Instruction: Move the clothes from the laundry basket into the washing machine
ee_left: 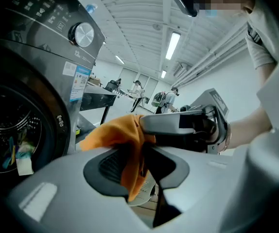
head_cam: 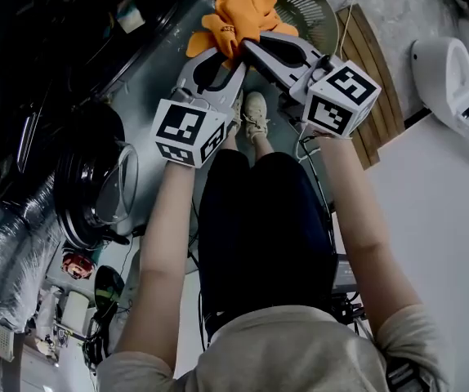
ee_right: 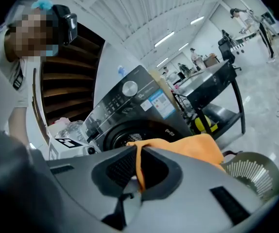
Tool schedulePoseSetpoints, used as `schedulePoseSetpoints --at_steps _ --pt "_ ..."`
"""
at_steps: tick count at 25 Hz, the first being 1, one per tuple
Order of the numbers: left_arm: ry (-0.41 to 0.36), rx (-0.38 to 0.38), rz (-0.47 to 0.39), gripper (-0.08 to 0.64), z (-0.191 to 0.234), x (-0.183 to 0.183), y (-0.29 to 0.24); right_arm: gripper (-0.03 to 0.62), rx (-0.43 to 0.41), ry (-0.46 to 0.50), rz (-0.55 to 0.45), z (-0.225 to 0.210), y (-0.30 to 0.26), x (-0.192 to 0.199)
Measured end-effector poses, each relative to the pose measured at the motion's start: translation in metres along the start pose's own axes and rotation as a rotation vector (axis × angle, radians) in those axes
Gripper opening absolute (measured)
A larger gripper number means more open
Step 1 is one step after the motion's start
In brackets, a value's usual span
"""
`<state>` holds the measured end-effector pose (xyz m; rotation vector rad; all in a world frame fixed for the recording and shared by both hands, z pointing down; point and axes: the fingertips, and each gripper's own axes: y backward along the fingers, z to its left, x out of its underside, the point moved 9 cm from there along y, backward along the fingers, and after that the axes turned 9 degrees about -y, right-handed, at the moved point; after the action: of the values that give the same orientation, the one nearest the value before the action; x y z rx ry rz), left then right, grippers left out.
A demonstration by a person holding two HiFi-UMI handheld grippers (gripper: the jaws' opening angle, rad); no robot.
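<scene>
**A:** Both tongs are clenched. Your left tongs [head_cam: 225,51] and right tongs [head_cam: 248,44] meet almost tip to tip, each one pinching the orange cloth [head_cam: 247,11].

**B:** The cloth is bunched over the tips and held up beside the basket [head_cam: 320,11], with nothing of it trailing over the rim that I can see. A tail hangs down through your left jaws.

**A:** The washer [ee_left: 18,81] is on your left, with its door [head_cam: 96,178] swung open and the drum mouth dark and clear.

**B:** So this looks like the carry. Keep both pinches firm and move your hands as one. If the tips drift apart, the cloth stretches and one grip may slip.

**A:** Watch that tail too. Hold the cloth high enough that it clears the door edge and doesn't snag.

**B:** Aim for the middle of the opening and reach well inside before you let go. If you drop it at the lip, part of it will likely hang out.
</scene>
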<state>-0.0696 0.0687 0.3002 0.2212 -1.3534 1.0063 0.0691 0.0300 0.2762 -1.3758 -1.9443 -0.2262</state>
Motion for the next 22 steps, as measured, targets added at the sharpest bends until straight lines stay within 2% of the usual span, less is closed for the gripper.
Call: schedulePoseSetpoints --at_steps 3,7,11,15,17,22 --pt "0.011 -0.013 -0.011 0.115 0.002 -0.003 -0.002 0.026 0.009 0.048 0.022 0.011 -0.005 -0.001" --pt "0.022 -0.041 -0.036 0.190 0.010 0.000 0.003 0.026 -0.011 0.025 0.012 0.018 -0.008 -0.001" --pt "-0.029 -0.034 -0.022 0.195 0.014 0.009 0.002 0.026 -0.013 0.008 0.028 0.017 -0.015 0.007" --pt "-0.122 -0.075 0.040 0.153 0.018 0.024 -0.008 0.026 0.009 0.029 0.076 0.011 -0.027 0.020" --pt "-0.089 -0.110 0.057 0.078 0.021 0.031 -0.013 0.026 0.021 0.016 0.084 0.005 -0.031 0.026" --pt "-0.016 -0.233 0.041 0.057 0.044 0.047 -0.010 0.029 -0.004 -0.079 0.022 -0.013 -0.037 0.035"
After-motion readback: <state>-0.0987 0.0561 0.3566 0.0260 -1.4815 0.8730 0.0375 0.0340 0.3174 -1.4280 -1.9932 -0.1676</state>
